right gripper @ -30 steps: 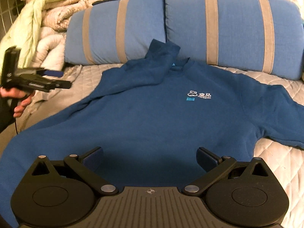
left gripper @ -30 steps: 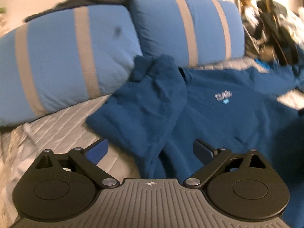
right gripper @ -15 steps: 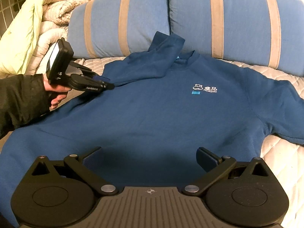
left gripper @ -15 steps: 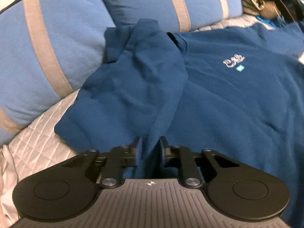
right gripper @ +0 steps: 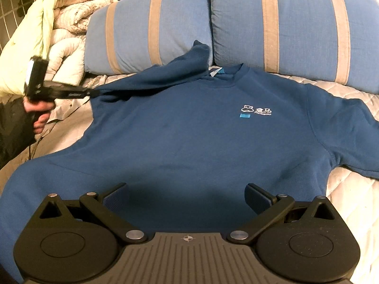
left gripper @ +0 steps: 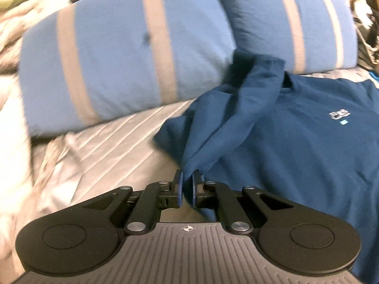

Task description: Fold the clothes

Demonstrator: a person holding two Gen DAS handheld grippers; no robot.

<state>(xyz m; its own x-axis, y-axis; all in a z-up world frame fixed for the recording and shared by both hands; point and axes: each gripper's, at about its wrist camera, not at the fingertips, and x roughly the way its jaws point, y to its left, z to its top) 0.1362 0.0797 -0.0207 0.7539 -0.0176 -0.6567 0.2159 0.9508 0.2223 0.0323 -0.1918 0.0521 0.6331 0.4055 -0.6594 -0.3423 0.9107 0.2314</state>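
Observation:
A dark blue sweatshirt (right gripper: pixel 194 137) with a small white chest logo lies front up on the quilted bed. Its folded-over flap (left gripper: pixel 227 118) runs from the collar toward the pillows. My left gripper (left gripper: pixel 187 185) is shut on the edge of that flap, and the cloth stretches taut from its pads. From the right wrist view the left gripper (right gripper: pixel 91 93) is at the far left, held by a hand (right gripper: pixel 39 113), pinching the same fabric. My right gripper (right gripper: pixel 187 195) hangs open over the sweatshirt's lower part, nothing between its fingers.
Two blue pillows with tan stripes (right gripper: pixel 154 33) (right gripper: pixel 296 23) stand against the head of the bed. A heap of pale quilts (right gripper: pixel 59 23) is piled at the far left. The grey quilted bedcover (left gripper: pixel 99 156) shows beside the sweatshirt. Dark clutter (left gripper: pixel 369 23) sits at the far right.
The left gripper went from wide open to shut on the sweatshirt's flap, then drew it leftward, pulling the flap taut. The right gripper stayed still and open.

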